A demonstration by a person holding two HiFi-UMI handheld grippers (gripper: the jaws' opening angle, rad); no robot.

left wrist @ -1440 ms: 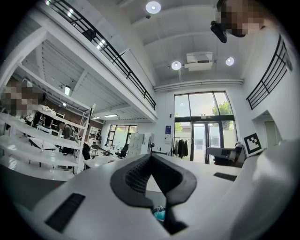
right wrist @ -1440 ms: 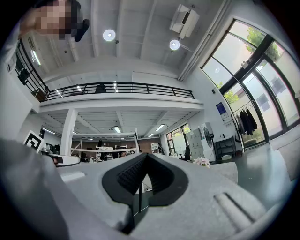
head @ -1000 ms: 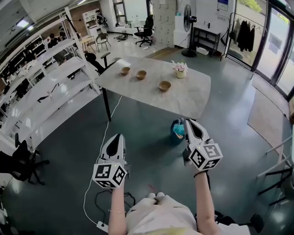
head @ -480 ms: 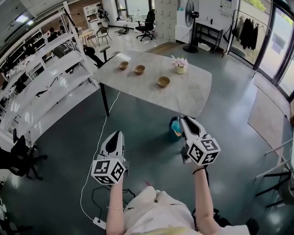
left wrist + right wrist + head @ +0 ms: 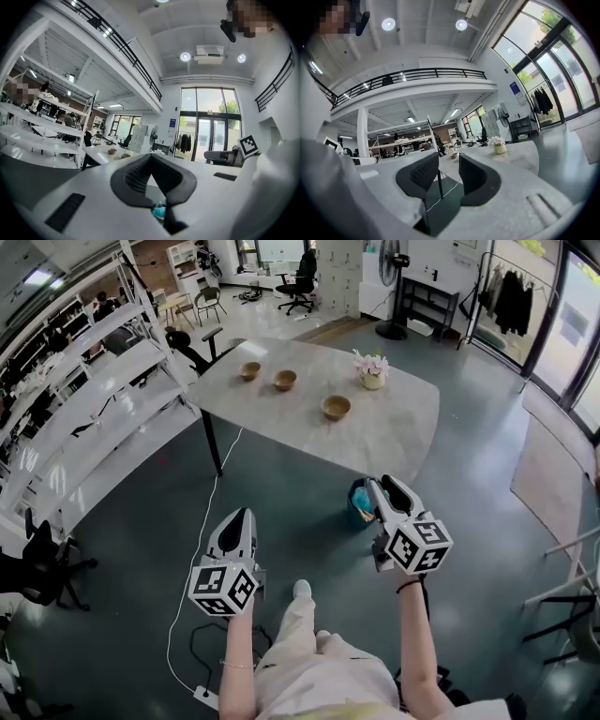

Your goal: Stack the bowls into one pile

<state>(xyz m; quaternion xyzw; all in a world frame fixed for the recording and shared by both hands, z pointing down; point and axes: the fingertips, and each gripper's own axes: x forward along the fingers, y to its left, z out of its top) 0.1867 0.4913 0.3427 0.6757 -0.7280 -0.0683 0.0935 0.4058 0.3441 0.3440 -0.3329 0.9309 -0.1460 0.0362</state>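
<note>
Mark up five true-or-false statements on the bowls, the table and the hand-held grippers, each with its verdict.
1. The left bowl, middle bowl and right bowl stand apart on the table. True.
2. One bowl is already nested in another. False: none is stacked.
3. The right hand-held gripper holds a bowl. False: its jaws stand apart, having just been opening, with nothing between them.
4. The left hand-held gripper has its jaws together and is empty. True.
5. The flower pot stands on the floor. False: it is on the table.
</note>
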